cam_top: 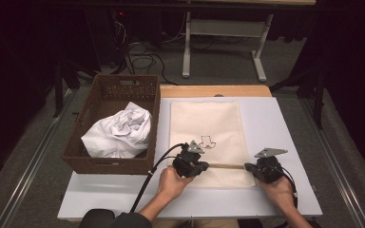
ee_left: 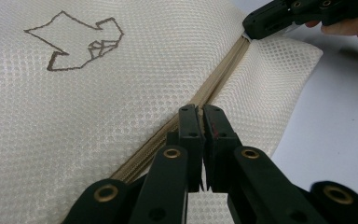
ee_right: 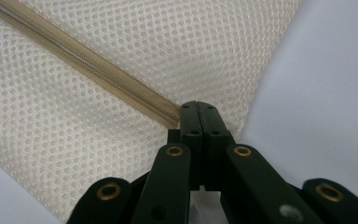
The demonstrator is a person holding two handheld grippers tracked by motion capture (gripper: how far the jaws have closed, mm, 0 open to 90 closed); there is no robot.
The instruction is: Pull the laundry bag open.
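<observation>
Mesh laundry bag [cam_top: 206, 126] lies flat mid-counter [cam_top: 285, 118], cream w/ a small outline logo [ee_left: 77, 41], just right of the wicker basket [cam_top: 91, 164] holding crumpled white clothes [cam_top: 119, 133]. Zipper [cam_top: 225, 166] runs across the bag's near end, btwn the two claws. Left claw [cam_top: 200, 167] sits at the zip's left part; in the left gripper view its jaws are pressed nearly together right on the zip line [ee_left: 219, 81], so it looks clamped on the slider or pull, tho the pull itself is hidden btwn the jaws — can't confirm. Right claw [cam_top: 253, 169] is at the bag's right edge; in the right gripper view its jaws are fully closed where the zip tape [ee_right: 88, 63] ends, prob pinching the zip end/fabric corner to brace it. Zip teeth visible ahead of both claws look meshed, no gap showing. Judgement: early stage — bag laid out, both ends gripped, zip not yet run open; clothes are all in the basket, none in the bag. Left to do: open the zip, spread the mouth, load the clothes, close up.
</observation>
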